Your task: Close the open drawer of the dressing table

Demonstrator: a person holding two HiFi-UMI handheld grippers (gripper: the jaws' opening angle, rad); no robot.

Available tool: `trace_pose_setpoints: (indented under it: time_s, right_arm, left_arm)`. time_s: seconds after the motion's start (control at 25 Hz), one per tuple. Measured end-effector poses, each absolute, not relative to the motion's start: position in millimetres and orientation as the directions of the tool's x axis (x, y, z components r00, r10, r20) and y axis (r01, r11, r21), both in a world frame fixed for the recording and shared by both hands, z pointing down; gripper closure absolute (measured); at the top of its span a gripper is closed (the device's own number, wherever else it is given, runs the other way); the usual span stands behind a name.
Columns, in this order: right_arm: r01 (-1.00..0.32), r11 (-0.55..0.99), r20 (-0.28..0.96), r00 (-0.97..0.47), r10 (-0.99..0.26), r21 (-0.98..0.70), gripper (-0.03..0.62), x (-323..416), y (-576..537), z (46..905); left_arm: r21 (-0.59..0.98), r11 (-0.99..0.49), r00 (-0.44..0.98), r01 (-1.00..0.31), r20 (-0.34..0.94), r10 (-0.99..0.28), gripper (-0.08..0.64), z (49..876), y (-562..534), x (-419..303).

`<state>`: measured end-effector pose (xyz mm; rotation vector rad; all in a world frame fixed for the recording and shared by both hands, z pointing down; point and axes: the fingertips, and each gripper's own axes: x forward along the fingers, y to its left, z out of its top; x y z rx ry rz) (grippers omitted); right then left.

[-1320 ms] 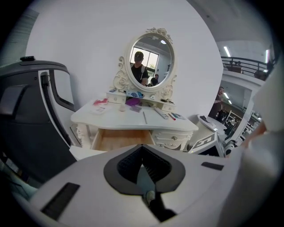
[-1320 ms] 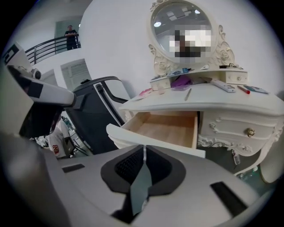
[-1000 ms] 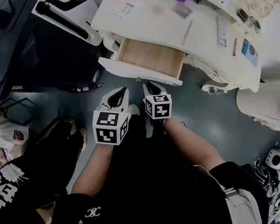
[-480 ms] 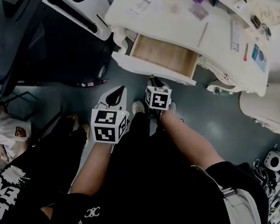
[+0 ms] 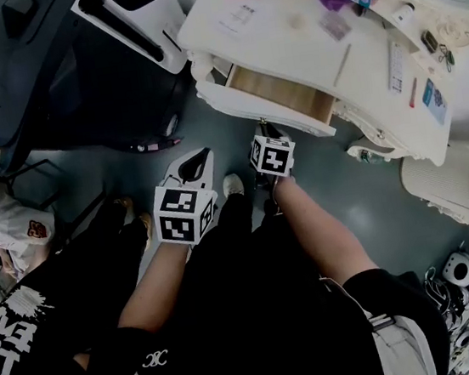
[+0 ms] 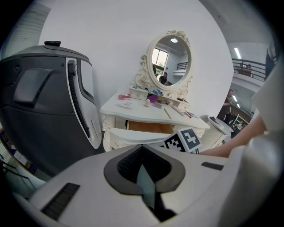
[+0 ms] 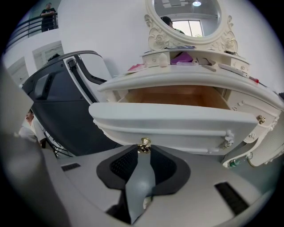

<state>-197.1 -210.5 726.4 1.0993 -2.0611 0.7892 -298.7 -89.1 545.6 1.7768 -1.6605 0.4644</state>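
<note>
The white dressing table [image 5: 283, 39] has its wide drawer [image 5: 263, 114] partly out, with the wooden inside showing. In the right gripper view the drawer front [image 7: 177, 122] fills the middle, and its small brass knob [image 7: 144, 143] sits right at my right gripper's [image 7: 144, 153] tips. That gripper's jaws are closing, with a gap still between them and the knob at its mouth. In the head view my right gripper [image 5: 265, 127] reaches the drawer's front edge. My left gripper [image 5: 203, 154] hangs lower left over the floor, tips together, holding nothing.
A big dark grey and white machine [image 5: 48, 70] stands left of the table. A round white stand [image 5: 438, 173] is at the right. Small items lie on the tabletop, below an oval mirror [image 6: 171, 60]. A person in black [image 5: 13, 331] is at lower left.
My right gripper has moved forward to the drawer front. Less of the drawer's wooden inside shows than before. My left gripper shifted a little forward.
</note>
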Motion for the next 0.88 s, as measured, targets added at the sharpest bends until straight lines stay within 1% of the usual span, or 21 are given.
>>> trace_pose_setpoints:
  time_s: [0.6,0.72,0.88]
  right_arm:
    - [-0.900,0.411,0.744,-0.375,-0.553,-0.148,0.517,-204.8,-301.8,715.7]
    - [-0.897,0.422,0.738,-0.373,-0.563,-0.131,0.548,-209.4,-314.0,715.8]
    - [-0.898,0.427,0.733,-0.362,-0.577,-0.107,0.548,-213.6,-328.1,714.8]
  left_arm:
    - [0.201,0.053,0.099,-0.978,0.675,-0.731,0.555,545.8,-96.1,-313.1]
    - [0.198,0.059,0.093,-0.979,0.679,-0.728,0.555,545.0,-97.3,-314.4]
    - [0.190,0.065,0.084,-0.980,0.682,-0.726,0.555,542.0,-100.1,-315.3]
